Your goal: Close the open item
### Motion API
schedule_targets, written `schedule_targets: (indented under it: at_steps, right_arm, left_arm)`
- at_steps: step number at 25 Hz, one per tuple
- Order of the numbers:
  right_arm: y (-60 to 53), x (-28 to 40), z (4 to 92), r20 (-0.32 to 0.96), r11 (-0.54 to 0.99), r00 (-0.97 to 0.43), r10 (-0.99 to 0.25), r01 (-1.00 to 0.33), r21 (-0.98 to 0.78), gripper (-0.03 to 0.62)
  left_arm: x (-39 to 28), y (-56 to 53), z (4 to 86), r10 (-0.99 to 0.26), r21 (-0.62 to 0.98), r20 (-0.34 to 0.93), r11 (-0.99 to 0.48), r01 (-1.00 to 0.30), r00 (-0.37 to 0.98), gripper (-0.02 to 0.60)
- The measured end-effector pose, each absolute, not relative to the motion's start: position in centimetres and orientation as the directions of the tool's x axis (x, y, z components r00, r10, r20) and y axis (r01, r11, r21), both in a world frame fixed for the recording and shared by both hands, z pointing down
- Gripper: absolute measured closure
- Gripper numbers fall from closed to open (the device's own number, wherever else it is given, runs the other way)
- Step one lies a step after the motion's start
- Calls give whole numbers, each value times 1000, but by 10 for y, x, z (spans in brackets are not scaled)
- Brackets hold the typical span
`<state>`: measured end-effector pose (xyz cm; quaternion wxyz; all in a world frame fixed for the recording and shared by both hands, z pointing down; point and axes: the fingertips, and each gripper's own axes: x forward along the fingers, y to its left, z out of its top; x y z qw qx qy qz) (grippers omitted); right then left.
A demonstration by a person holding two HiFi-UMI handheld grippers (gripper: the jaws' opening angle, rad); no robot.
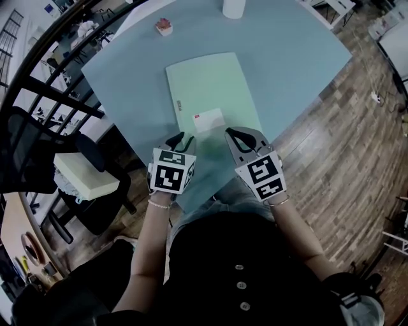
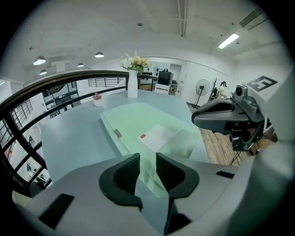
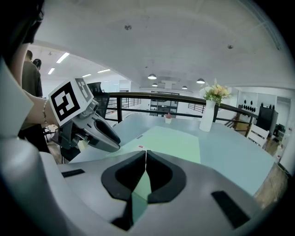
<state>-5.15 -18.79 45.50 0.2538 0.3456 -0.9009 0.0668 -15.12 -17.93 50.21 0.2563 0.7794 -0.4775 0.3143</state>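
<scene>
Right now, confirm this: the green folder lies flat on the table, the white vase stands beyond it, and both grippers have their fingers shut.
Not both: the left gripper view shows the left gripper with fingers apart; only the right gripper has them shut. The green folder and white vase are as you say.

No legible text anywhere; red mark (image 1: 197, 116) on the folder (image 1: 213, 89) too small.

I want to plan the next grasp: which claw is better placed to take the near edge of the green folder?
Probably the left claw: its jaws stand apart, with the near edge of the green folder showing between them. The right claw is shut.
</scene>
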Motion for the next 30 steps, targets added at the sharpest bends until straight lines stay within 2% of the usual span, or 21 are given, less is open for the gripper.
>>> schedule_targets:
  at_steps: [4, 8, 18, 24, 30]
  right_arm:
    - [-188, -47, 448, 485, 750, -643, -593, -660, 42, 585]
    - [-187, -43, 435, 463, 744, -653, -600, -667, 24, 585]
    - [-172, -49, 389, 389, 769, -692, -608, -635, 73, 585]
    - [-167, -49, 367, 340, 764, -700, -629, -637, 101, 588]
    - [-160, -49, 355, 300, 768, -718, -628, -635, 88, 588]
  left_arm:
    - [-149, -177, 485, -603, 99, 706, -433, -896, 370, 512]
    - [-139, -176, 460, -634, 123, 638, -475, -871, 436, 538]
    - [-120, -164, 402, -679, 102, 478, -588, -803, 558, 555]
    - [-123, -163, 370, -744, 93, 363, -570, -816, 561, 558]
    - [-118, -157, 357, -740, 120, 323, -587, -801, 590, 558]
